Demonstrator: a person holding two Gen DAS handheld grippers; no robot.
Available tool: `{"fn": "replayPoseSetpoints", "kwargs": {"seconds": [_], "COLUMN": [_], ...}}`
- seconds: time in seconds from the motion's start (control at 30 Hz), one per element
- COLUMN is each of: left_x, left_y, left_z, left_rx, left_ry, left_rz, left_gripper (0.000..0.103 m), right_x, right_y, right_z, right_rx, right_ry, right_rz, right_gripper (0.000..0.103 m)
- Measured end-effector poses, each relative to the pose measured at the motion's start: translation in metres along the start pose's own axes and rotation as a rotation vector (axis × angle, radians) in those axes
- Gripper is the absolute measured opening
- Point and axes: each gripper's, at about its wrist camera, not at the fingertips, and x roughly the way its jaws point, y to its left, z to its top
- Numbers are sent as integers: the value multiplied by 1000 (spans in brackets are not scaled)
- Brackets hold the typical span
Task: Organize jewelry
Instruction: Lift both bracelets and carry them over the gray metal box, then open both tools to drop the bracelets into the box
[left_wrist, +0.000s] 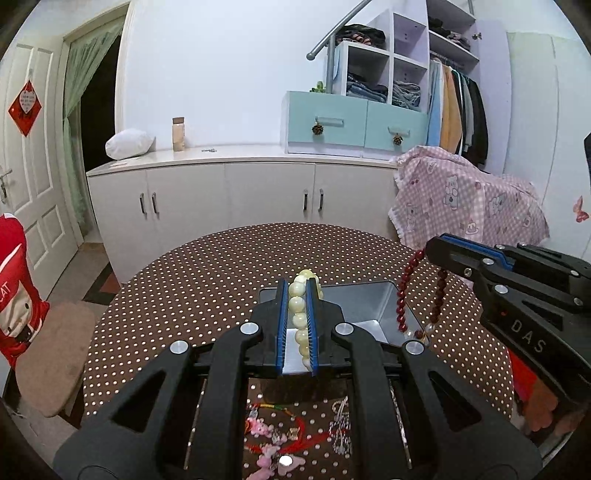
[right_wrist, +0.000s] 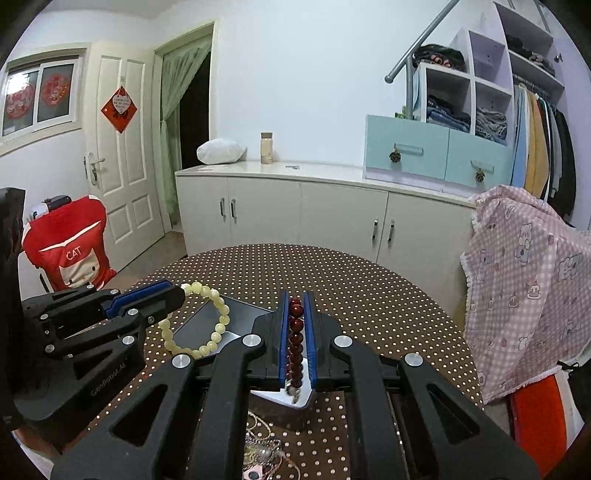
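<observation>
**Two bracelets held over the tin**

The left gripper (left_wrist: 298, 295) has its jaws drawn close together on a cream bead bracelet (left_wrist: 299, 306); from the right wrist view that bracelet (right_wrist: 214, 325) hangs as a full loop over the near left corner of the metal tin (right_wrist: 207, 325).

The right gripper (right_wrist: 295, 317) is likewise nearly closed, clamped on a dark red bead bracelet (right_wrist: 295, 332). In the left wrist view the red bracelet (left_wrist: 402, 295) dangles beside the tin's (left_wrist: 369, 295) right edge, with pale beads at its lowest point; whether it touches the tin cannot be told.

Much of the tin is hidden behind the gripper bodies in both views, so its inside is only partly seen.

Nearer than the tin, on the dotted tablecloth (left_wrist: 221, 266), lies a heap of other jewelry (left_wrist: 273, 435): pink charms, red cord and a silvery chain, partly covered by the gripper frame and too tangled to separate.
</observation>
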Motion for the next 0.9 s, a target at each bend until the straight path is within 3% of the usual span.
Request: {"fn": "replayPoseSetpoints", "kwargs": {"seconds": [0.1,0.13,0.17,0.2,0.23,0.27,0.37,0.9], "left_x": [8,10,12,14,13,11,9,7], "left_y": [2,2,3,4,6,7,9,18], "left_z": [1,1,0,1,0,-1,0,-7], "left_rx": [1,6,11,9,0,-7,-5,-8], "left_ry": [38,43,48,50,39,21,13,38], "left_rz": [-5,3,19,28,32,30,38,63], "left_gripper": [11,16,26,61,78,78,78,78], "right_x": [5,5,5,6,7,7,7,15], "right_y": [-5,-5,-6,-6,-6,-5,-7,-13], "right_z": [-1,-2,-2,-3,-5,-6,-8,-22], "right_rx": [14,10,8,5,2,-2,-2,37], "right_ry": [12,12,13,18,22,24,33,86], "right_rz": [-14,-14,-17,-22,-22,-22,-24,-30], "right_gripper": [10,12,18,26,31,42,48,53]}}
